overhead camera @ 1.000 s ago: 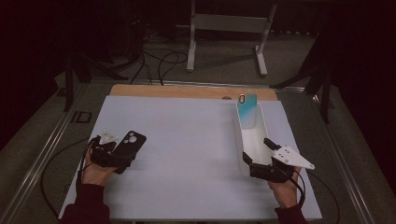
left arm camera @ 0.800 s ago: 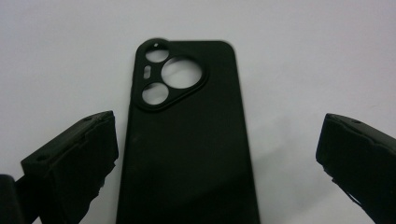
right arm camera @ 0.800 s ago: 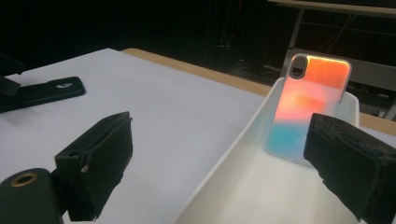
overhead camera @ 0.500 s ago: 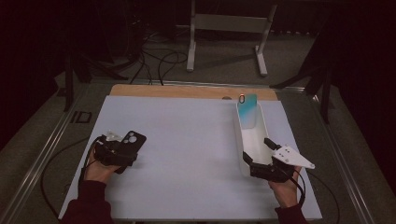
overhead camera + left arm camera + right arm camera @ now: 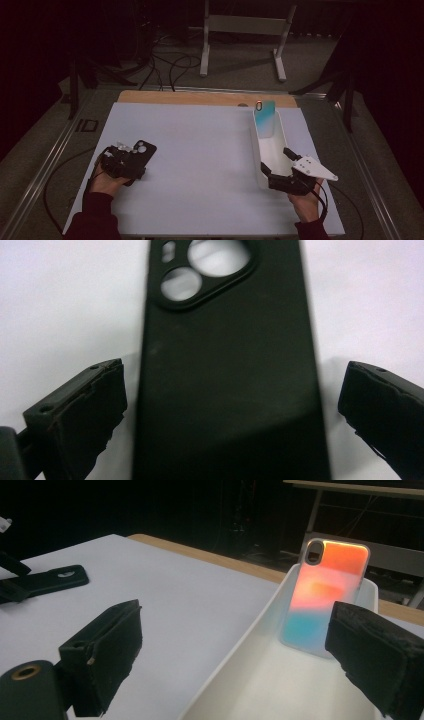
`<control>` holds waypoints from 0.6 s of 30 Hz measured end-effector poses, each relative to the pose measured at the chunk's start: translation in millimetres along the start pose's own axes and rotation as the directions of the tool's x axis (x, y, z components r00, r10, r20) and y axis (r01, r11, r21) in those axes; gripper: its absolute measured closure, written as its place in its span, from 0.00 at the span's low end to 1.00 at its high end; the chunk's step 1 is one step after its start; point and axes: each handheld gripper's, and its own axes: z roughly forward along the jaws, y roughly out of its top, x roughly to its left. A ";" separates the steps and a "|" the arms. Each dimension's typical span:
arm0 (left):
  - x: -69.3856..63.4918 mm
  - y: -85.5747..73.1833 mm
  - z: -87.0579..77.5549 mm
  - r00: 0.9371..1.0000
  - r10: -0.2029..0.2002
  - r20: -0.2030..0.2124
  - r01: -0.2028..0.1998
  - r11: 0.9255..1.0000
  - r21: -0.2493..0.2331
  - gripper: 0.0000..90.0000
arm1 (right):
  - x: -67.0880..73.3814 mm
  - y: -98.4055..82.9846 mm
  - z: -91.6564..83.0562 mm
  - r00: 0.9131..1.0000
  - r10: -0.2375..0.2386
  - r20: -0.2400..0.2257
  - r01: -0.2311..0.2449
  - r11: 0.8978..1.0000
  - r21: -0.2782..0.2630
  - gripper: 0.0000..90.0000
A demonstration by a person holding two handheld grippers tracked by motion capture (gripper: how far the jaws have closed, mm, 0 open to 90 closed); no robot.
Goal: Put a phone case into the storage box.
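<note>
A black phone case (image 5: 144, 149) (image 5: 230, 365) lies flat on the white tabletop at the left, camera cut-outs pointing away from me. My left gripper (image 5: 131, 161) (image 5: 235, 375) is open, one jaw on each side of the case's near end with a small gap on each side. At the right, a long white tray (image 5: 256, 150) (image 5: 250, 630) holds an iridescent orange-and-teal phone case (image 5: 264, 118) (image 5: 327, 595) leaning upright against its far end. My right gripper (image 5: 278, 162) (image 5: 235, 650) is wide open at the tray's near end, holding nothing.
The white board (image 5: 200, 150) covers most of the table, with a wooden strip (image 5: 200, 97) along its far edge. Beyond the table stand a metal frame (image 5: 245, 40) and loose cables (image 5: 170, 65) on the dark floor. Metal rails run along the table's sides.
My left gripper has edged slightly forward over the black case. The right gripper and the tray have stayed put.
</note>
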 end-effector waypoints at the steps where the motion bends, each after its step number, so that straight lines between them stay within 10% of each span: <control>1: 0.5 -0.3 0.2 1.000 -0.004 0.008 0.004 1.000 -0.001 0.00 | 0.1 0.0 0.1 1.000 0.000 0.000 0.000 1.000 0.001 0.09; 18: -1.9 3.3 -4.0 1.000 0.016 0.023 -0.017 0.999 0.047 0.15 | 3.3 0.1 2.9 1.000 0.000 -0.012 0.000 1.000 0.005 0.09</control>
